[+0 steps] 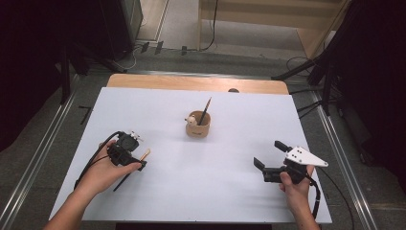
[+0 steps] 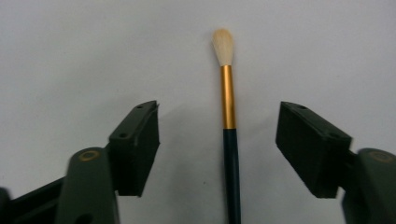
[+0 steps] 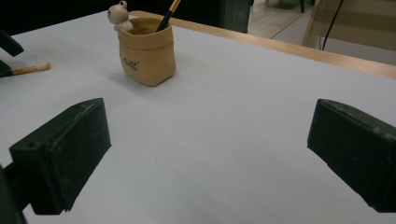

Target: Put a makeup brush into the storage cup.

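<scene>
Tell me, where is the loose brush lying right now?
The brush lies flat on the white table, at the left of the high view, between the left gripper's open jaws, with the tan pot farther back.

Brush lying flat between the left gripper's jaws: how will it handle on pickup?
The brush is thin with a round handle, so it probably rolls if nudged. It looks stiff and light. The glossy handle may slip or pivot between the pads of the left gripper, whose jaws aren't touching it.

small dark script on tan pot point(image 3: 145, 53), too blurred to read
</scene>
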A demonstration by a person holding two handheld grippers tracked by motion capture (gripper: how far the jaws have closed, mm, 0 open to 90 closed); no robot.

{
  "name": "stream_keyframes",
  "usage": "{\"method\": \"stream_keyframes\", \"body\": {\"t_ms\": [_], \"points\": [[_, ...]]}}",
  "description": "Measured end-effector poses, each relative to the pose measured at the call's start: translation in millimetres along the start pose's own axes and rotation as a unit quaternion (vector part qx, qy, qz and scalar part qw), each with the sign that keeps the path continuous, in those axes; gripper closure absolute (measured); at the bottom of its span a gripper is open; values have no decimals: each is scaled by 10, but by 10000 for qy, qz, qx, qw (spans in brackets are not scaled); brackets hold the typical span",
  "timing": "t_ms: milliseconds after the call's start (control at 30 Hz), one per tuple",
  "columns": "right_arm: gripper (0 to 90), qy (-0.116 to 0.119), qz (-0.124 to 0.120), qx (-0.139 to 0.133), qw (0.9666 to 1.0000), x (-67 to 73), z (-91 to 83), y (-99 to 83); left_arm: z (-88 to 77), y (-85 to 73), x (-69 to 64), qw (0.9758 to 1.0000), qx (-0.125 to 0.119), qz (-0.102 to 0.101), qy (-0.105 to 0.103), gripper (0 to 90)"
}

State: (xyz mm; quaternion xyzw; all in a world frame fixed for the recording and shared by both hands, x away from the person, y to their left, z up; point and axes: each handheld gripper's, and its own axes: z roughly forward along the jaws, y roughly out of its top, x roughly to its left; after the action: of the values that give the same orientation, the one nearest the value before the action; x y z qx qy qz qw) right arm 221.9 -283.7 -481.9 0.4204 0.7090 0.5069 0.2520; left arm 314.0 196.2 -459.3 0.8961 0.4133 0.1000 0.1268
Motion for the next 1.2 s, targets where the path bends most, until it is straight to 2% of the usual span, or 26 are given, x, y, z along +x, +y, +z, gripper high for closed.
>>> {"method": "stream_keyframes", "body": {"t_ms": [33, 100, 233, 467, 633, 833, 900, 1033, 1200], "points": [[0, 7, 8, 4, 10000, 0, 0, 0, -3, 1, 0, 10000, 23, 16, -13, 391], [0, 11, 14, 9, 10000, -1, -1, -1, -6, 3, 3, 9998, 102, 66, -169, 485], [0, 16, 39, 11, 10000, -3, 1, -4, 5, 15, 2, 9996, 232, 17, -168, 549], [0, 7, 46, 17, 10000, -7, 5, -8, 7, 22, -3, 9988, 375, 204, -240, 663], [0, 2, 40, 12, 10000, -9, 8, -10, 19, 22, 11, 9985, 459, 119, -280, 700], [0, 35, 61, 23, 10000, -12, 14, -13, 61, 26, 9, 9976, 587, 99, -361, 761], [0, 34, 46, 37, 10000, -11, 16, -14, 65, 35, 10, 9974, 634, 103, -331, 776], [0, 28, 41, 21, 10000, -10, 17, -12, 78, 57, 17, 9968, 706, 134, -350, 806], [0, 50, 51, 47, 10000, -4, 25, -16, 89, 99, -7, 9954, 859, 336, -271, 852]]}}
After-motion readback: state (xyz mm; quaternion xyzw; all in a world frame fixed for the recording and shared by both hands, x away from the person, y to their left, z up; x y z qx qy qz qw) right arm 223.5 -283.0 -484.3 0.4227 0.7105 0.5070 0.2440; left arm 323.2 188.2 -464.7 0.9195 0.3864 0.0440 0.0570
